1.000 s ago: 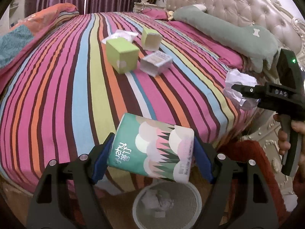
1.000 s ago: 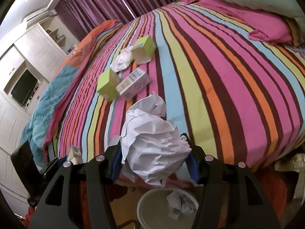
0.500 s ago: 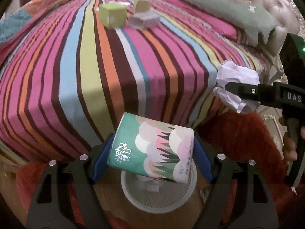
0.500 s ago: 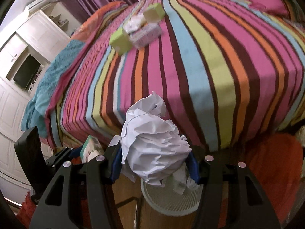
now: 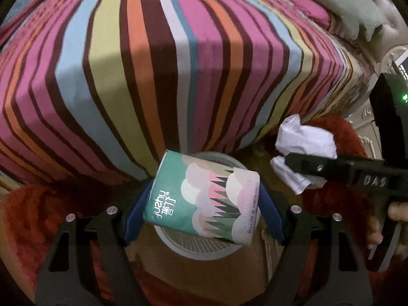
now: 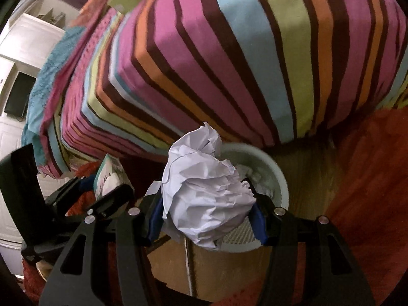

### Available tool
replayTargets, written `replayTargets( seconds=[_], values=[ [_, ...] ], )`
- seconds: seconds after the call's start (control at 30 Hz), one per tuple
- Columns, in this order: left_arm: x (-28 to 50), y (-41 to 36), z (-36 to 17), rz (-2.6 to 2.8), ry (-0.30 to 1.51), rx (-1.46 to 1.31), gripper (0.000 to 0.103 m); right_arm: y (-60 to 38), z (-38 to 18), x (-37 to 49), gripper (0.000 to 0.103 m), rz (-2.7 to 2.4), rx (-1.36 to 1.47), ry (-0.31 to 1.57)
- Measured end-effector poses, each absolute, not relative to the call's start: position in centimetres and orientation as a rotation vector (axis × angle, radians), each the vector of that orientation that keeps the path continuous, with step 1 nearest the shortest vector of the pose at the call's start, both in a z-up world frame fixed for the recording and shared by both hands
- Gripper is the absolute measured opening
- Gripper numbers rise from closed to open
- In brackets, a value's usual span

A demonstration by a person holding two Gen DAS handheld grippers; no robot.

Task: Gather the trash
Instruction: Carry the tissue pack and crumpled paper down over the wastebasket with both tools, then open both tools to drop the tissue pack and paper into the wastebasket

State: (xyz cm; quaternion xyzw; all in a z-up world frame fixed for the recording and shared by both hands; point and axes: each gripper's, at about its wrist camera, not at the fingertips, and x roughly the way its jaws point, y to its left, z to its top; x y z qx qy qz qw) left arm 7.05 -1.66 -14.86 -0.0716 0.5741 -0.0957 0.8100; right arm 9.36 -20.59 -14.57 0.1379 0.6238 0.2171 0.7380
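Tongs of the left hand [image 5: 201,201] pinch a green tissue pack [image 5: 201,196] between the blue pads, one pad on each short side. The pack hangs directly above a pale round wastebasket [image 5: 199,244] that stands on the floor at the foot of the striped bed [image 5: 158,58]. To the right, the right tongs [image 5: 303,164] hold a crumpled white paper [image 5: 304,140] — it is near the basket, just beside its rim.

In the right wrist view, the right tongs [image 6: 207,210] are pressed on the crumpled white paper [image 6: 204,188], which sits over the near part of the wastebasket [image 6: 276,176]; some white scraps lie inside. On the left, the tissue pack [image 6: 109,178] shows in the left tongs [image 6: 107,193] — beside the bed [image 6: 229,51].
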Motion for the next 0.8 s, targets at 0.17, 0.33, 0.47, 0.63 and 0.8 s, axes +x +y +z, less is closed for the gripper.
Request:
replayTargets(
  seconds=[0.17,0.33,0.47,0.63,0.8],
  values=[
    [7.5,-1.9,-16.8,-0.202,1.314,-0.173,0.075,-20.2,-16.7,9.5,0.053,0.471,0.326,1.463],
    [8.2,-2.7,-18.9,-0.195,1.410,-0.155,0.075,-20.0,-18.6,10.1,0.053,0.449,0.360,1.536],
    [8.8,-2.6,-21.3,-0.181,1.506,-0.200,0.075,-19.8,-20.2,10.6,0.053,0.425,0.363,1.589],
    [9.3,-2.3,-24.1,-0.160,1.607,-0.260,0.075,-19.4,-22.7,11.1,0.053,0.404,0.394,1.681],
    [9.8,-2.5,-26.1,-0.150,1.671,-0.285,0.076,-19.6,-25.1,11.6,0.053,0.354,0.440,1.755]
  ],
)
